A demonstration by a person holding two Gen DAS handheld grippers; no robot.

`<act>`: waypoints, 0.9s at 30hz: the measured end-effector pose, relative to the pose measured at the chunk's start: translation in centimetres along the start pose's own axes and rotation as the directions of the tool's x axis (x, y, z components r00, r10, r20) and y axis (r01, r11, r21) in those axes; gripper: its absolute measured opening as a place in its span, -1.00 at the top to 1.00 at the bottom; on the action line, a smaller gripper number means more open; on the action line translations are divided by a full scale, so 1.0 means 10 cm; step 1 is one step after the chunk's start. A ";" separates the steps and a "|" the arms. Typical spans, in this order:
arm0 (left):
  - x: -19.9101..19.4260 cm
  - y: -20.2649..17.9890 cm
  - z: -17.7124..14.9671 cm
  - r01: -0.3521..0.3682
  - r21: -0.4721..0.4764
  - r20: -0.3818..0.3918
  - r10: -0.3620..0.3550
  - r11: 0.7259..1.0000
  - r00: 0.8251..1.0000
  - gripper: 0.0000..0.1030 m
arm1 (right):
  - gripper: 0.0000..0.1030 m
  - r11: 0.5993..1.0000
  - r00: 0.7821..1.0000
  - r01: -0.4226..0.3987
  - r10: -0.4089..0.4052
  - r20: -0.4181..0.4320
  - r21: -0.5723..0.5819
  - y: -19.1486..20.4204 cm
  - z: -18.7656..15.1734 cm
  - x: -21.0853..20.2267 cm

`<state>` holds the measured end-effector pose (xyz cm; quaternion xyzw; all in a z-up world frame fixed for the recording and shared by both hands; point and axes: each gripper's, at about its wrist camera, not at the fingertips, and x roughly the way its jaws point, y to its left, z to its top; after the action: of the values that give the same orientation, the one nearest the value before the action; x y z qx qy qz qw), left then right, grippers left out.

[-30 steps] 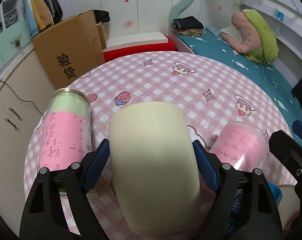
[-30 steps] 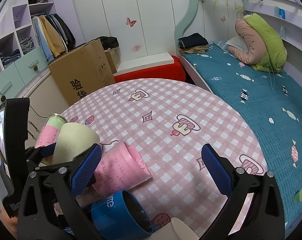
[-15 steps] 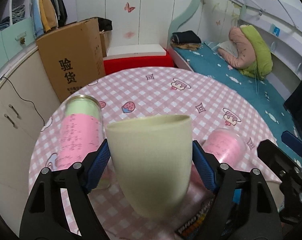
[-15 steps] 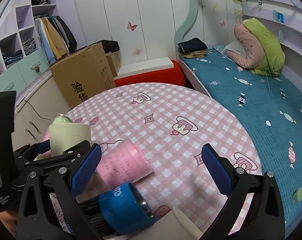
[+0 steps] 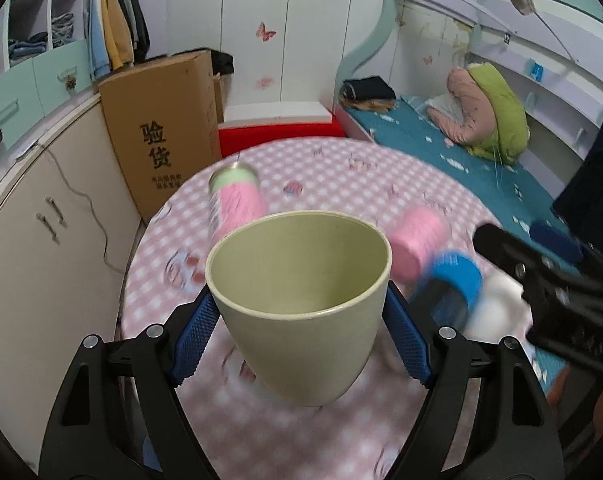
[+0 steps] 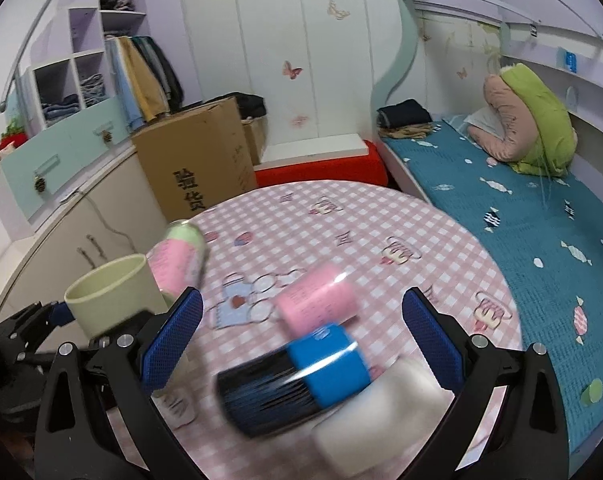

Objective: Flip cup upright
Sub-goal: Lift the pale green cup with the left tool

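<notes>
The left gripper (image 5: 301, 334) was clamped on the pale green cup (image 5: 299, 300), its blue pads (image 5: 193, 334) pressed against the cup's sides. The cup was held mouth up and clear of the round table (image 5: 341, 168) with its pink checked cloth, and I could see straight down into its bare inside. From the right wrist view the same cup (image 6: 113, 296) sat off at the left edge of the table, rim uppermost, with the left gripper's black frame beneath it. The right gripper (image 6: 301, 344) hung with its fingers spread wide and nothing between them. Below it lay a blue and black cup (image 6: 293, 380) on its side, blurred, with a white cup (image 6: 381, 416) just beside it and a pink tumbler (image 6: 317, 300) lying just behind. A taller pink and green tumbler (image 6: 179, 258) stood near the green cup, looking tilted, though the blur made that hard to judge. Past the table there was a cardboard box (image 6: 197, 160) against the cabinets and a bed (image 6: 521, 208) with a teal cover.
</notes>
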<state>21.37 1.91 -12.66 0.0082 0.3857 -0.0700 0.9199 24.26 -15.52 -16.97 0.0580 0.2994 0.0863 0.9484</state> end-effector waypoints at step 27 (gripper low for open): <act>0.66 0.11 -0.25 0.073 -0.021 -0.140 -0.076 0.997 0.987 -0.60 | -0.86 1.000 0.992 0.024 -0.024 -0.124 0.004 0.27 -0.36 0.07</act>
<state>24.35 2.35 -19.14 -0.0083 0.4499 -0.1006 0.8873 22.41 -12.48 -19.91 0.0514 0.3587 0.0776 0.9288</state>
